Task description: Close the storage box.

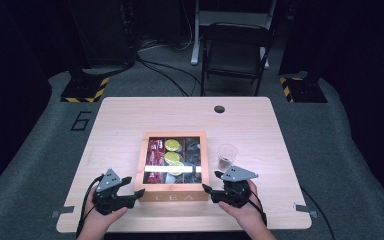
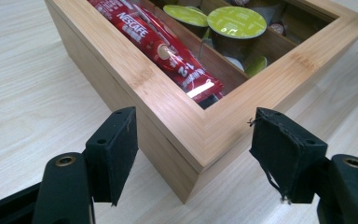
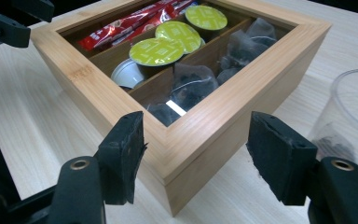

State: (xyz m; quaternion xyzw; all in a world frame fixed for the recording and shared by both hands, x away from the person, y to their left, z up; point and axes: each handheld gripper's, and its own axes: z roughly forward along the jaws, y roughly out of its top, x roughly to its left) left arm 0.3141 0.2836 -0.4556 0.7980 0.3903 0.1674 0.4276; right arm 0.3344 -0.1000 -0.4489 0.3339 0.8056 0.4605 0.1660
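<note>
Hands at the near edge of a pale wood-grain bench (image 1: 260,125) steer two black tongs toward a square bamboo tea box (image 1: 174,196), which sits at the middle of the bench with "TEA" lettered on its front wall. Left tongs (image 1: 139,194) straddle the box's near left corner; in the left gripper view the flat, felt-faced pads (image 2: 115,149) stand either side of that mitred corner, parted and clear of the wood. Right tongs (image 1: 206,189) frame the near right corner in the same way, pads (image 3: 123,154) gaping with a gap on both sides, nothing clamped. Each tool carries a grey three-cornered plate on top and trails a black cable toward the bench edge.

Beneath the box's glossy clear lid, thin wooden dividers cut three lanes: glossy red Nescafe sachets (image 2: 168,51) lie lengthwise in the left lane, round capsules with lime-green foil tops (image 3: 157,50) fill the middle, and dark, crinkled mesh tea bags (image 3: 191,86) pile in the right.

Just beside the box's right wall stands a clear plastic cup (image 1: 227,156), upright, with something dark at its bottom. Beyond the far edge, with its round cable hole (image 1: 219,109), a black folding chair (image 1: 235,50) waits on grey carpet.
</note>
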